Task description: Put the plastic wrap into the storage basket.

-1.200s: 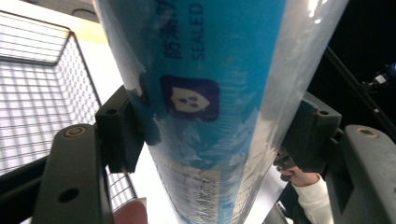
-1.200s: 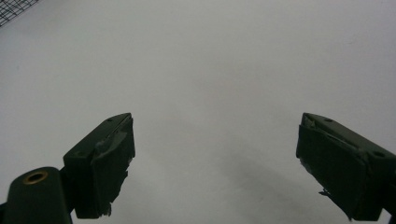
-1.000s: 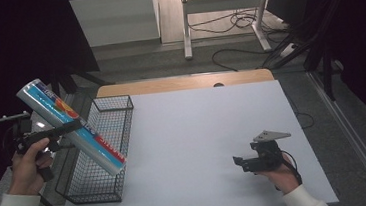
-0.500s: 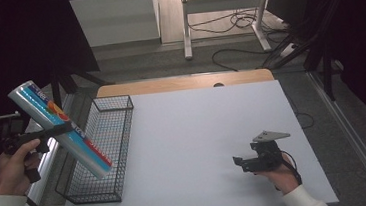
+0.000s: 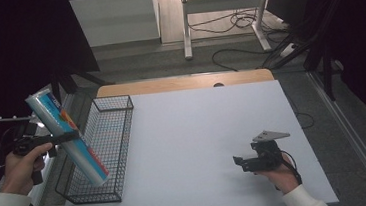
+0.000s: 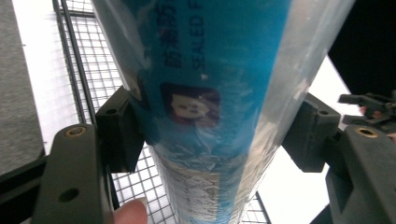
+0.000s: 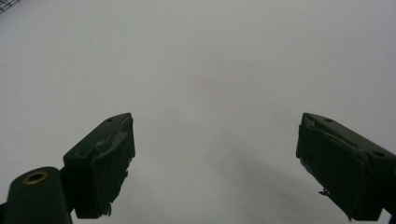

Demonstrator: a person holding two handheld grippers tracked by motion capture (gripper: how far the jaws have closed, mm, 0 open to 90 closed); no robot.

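A long blue and clear plastic-wrapped roll (image 5: 66,138) slants from upper left to lower right at the left side of the table. My left gripper (image 5: 66,137) is shut on its middle, holding it in the air beside the black wire basket (image 5: 116,105). In the left gripper view the roll (image 6: 219,93) is clamped between both jaws, with the basket mesh (image 6: 93,70) behind it. My right gripper (image 5: 240,162) rests low over the white table (image 5: 198,131) at the front right. Its jaws stand wide apart in the right gripper view (image 7: 215,168) with nothing between them.
The wire basket stands along the table's left edge. A wooden strip (image 5: 184,83) runs along the far edge. Beyond the table lie a metal stand (image 5: 222,4) and cables (image 5: 244,22) on the floor. The other gripper (image 6: 369,105) appears far off in the left gripper view.
My left gripper has carried the roll leftward and outward, away from over the basket. The right gripper has stayed put.
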